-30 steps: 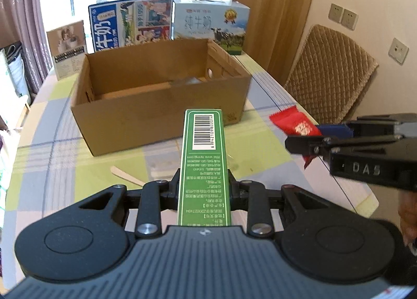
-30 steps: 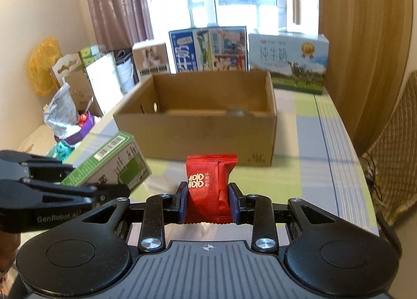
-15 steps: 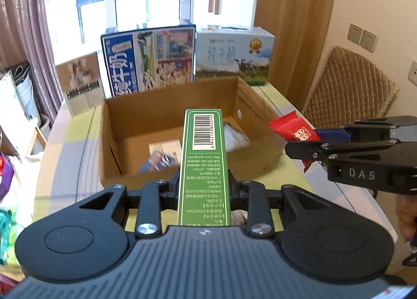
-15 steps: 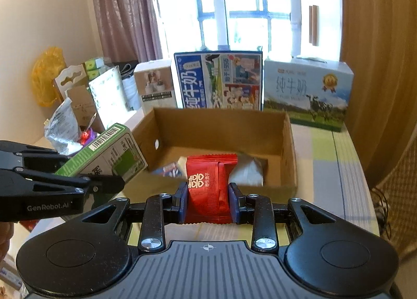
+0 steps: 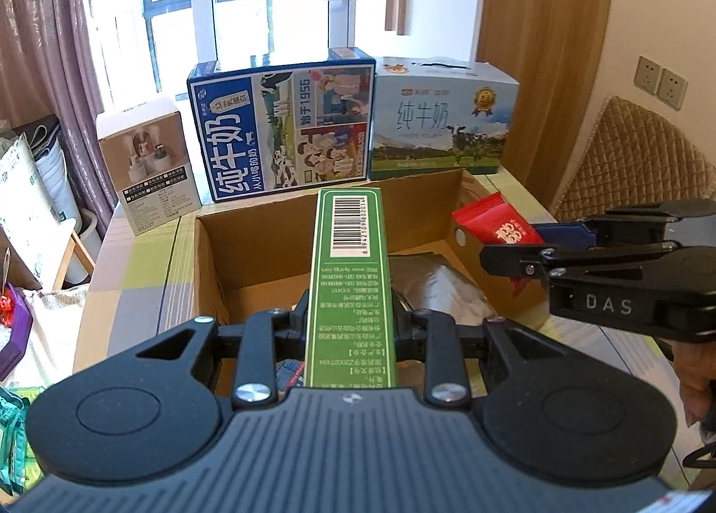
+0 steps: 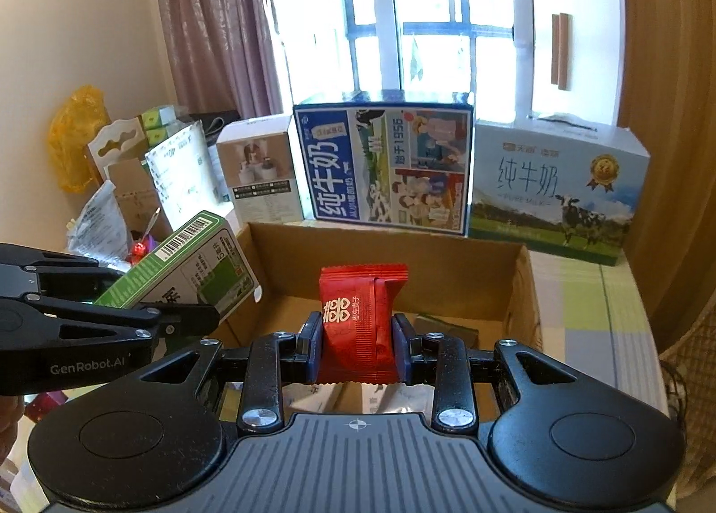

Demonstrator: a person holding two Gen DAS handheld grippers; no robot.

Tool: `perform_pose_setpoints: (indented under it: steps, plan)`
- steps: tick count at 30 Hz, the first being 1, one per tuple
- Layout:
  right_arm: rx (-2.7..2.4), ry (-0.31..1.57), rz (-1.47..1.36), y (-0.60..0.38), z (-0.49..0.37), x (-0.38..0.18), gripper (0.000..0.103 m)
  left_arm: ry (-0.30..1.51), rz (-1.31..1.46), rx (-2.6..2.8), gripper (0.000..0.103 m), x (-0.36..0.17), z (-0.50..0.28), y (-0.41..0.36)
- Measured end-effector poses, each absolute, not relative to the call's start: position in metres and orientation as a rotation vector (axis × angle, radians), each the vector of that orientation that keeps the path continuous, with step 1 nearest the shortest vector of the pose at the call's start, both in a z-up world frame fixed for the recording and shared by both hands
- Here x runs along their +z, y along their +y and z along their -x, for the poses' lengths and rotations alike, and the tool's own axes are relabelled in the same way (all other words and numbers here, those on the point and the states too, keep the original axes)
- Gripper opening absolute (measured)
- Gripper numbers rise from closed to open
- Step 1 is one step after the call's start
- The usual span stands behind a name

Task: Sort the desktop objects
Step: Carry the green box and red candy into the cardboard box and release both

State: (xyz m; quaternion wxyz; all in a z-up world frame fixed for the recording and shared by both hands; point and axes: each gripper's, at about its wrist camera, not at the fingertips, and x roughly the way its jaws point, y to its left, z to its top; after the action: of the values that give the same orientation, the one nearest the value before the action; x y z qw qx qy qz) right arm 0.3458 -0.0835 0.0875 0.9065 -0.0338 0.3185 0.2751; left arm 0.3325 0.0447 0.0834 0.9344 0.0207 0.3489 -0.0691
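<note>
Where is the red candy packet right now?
The red candy packet sits centre in the right wrist view, pinched in the right gripper above the open cardboard box. The green box in the left gripper is to its left.

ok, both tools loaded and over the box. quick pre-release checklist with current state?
1. Left tool gripping the green carton: ok, clamped on both sides.
2. Right tool gripping the red packet: ok, pinched between the blue pads.
3. Green carton over the cardboard box opening: ok in the left wrist view.
4. Red packet over the opening: ok in the right wrist view; near the right wall in the other.
5. Landing room inside: cannot tell fully; a silver pouch and other items already lie there.
6. Tools clear of each other: ok, apart in both views.
</note>
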Motion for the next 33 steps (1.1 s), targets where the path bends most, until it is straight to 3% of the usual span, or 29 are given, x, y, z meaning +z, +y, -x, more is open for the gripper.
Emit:
perform_pose_setpoints:
  steps: [33]
  plan:
    - [0.548, 0.736, 0.021, -0.057, -0.399, 0.039, 0.029, 0.712, 0.036, -0.097, 0.025, 0.046, -0.376, 0.075]
